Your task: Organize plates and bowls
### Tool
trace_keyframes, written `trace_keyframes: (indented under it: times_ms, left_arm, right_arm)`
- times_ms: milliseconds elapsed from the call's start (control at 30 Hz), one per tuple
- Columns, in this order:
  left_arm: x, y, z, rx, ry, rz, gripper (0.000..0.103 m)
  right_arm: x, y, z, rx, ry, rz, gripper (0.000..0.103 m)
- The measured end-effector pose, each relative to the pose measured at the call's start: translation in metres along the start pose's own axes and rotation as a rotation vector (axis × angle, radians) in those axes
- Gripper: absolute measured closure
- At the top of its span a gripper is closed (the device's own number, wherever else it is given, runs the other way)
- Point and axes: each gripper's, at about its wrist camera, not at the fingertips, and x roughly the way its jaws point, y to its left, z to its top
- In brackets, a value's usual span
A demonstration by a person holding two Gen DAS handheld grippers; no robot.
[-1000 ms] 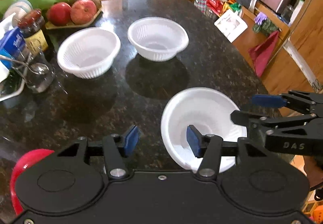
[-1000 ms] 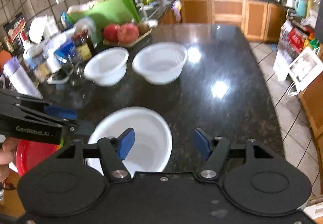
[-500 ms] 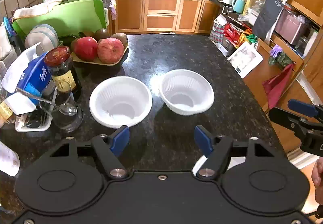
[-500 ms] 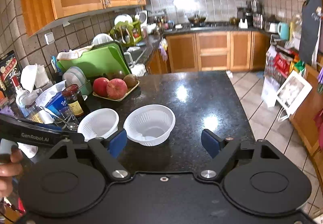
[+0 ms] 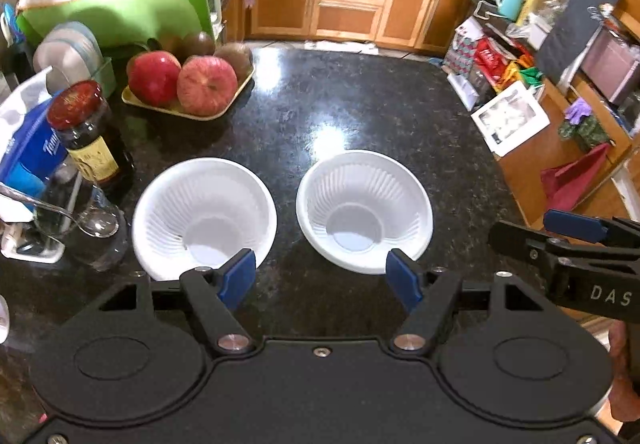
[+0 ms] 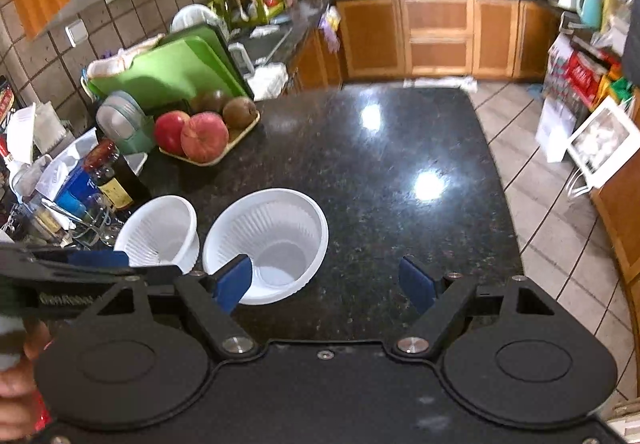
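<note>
Two white ribbed bowls stand side by side on the black granite counter (image 5: 360,116). In the left wrist view they are the left bowl (image 5: 204,216) and the right bowl (image 5: 364,212). My left gripper (image 5: 320,278) hovers just short of them, open, its blue pads over bare counter between the two. The right gripper (image 5: 536,232) shows at that view's right edge. In the right wrist view my right gripper (image 6: 325,286) is open and empty. Its left pad overlaps the near rim of the right bowl (image 6: 272,236), with the left bowl (image 6: 160,232) beyond. The left gripper (image 6: 120,264) enters from the left.
A tray of apples and kiwis (image 5: 188,84) sits at the back left. Nearer stand a dark red-lidded jar (image 5: 92,136) and a glass with a spoon (image 5: 76,220). Green cutting boards (image 5: 120,4) lean behind. The counter's right edge drops to tiled floor (image 6: 552,224).
Both grippers' jaws widened and both pulled back from the large white bowl at the near edge. That bowl and the red plate left the views; the two ribbed bowls now lie just ahead.
</note>
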Motion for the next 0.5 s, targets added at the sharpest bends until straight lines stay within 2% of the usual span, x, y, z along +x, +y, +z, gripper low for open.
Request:
trace_keyframes:
  times_ms: [233, 333, 400, 500]
  left_arm:
    - [0.032, -0.009, 0.004, -0.043, 0.067, 0.034, 0.031]
    - [0.042, -0.01, 0.006, -0.061, 0.089, 0.042, 0.033]
    - [0.046, -0.011, 0.008, -0.073, 0.1, 0.048, 0.04]
    - [0.052, -0.013, 0.01, -0.074, 0.123, 0.051, 0.054]
  right_arm:
    - [0.04, -0.004, 0.025, -0.08, 0.086, 0.045, 0.021]
    - [0.058, -0.006, 0.032, -0.116, 0.119, 0.056, 0.032]
    - [0.067, -0.008, 0.036, -0.13, 0.143, 0.066, 0.044]
    - [0.082, -0.011, 0.041, -0.139, 0.17, 0.085, 0.049]
